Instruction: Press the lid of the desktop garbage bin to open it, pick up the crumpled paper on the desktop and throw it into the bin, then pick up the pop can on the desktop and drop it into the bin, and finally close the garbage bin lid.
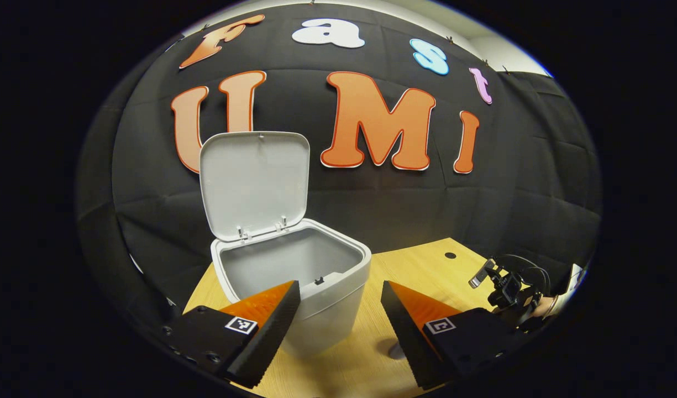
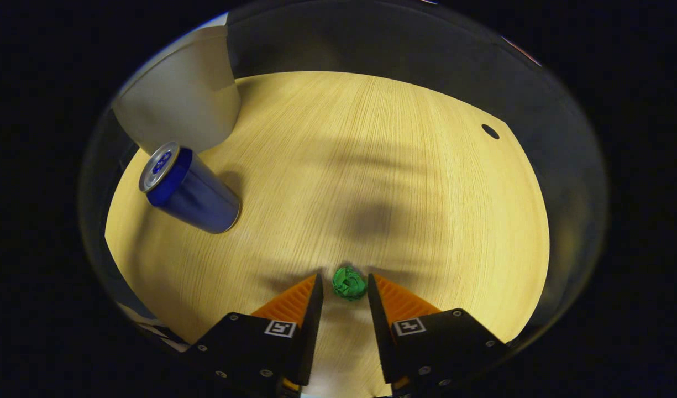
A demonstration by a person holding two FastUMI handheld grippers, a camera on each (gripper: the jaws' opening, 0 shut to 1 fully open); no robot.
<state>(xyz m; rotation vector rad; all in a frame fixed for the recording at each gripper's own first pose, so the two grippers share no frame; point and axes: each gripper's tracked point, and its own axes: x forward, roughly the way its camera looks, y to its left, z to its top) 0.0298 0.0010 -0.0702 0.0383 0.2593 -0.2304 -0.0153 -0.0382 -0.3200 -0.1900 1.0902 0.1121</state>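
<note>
- Left gripper view: left tongs (image 1: 341, 298) open, nothing between fingers, held above table (image 1: 426, 265) just in front of the bin (image 1: 310, 287).
- Bin lid (image 1: 253, 182) stands up at far side; bin inside looks bare.
- Right tongs (image 1: 507, 287) far right, low over table.
- Right gripper view: right tongs (image 2: 342, 293) open, pointing down at table (image 2: 399, 166); green paper ball (image 2: 349, 283) on table between fingertips, not pinched.
- Blue can (image 2: 188, 190) upright, far left, near bin (image 2: 178, 94).

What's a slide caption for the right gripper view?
Right gripper open around the green crumpled paper on the wooden desktop; blue pop can stands beside the bin.
</note>
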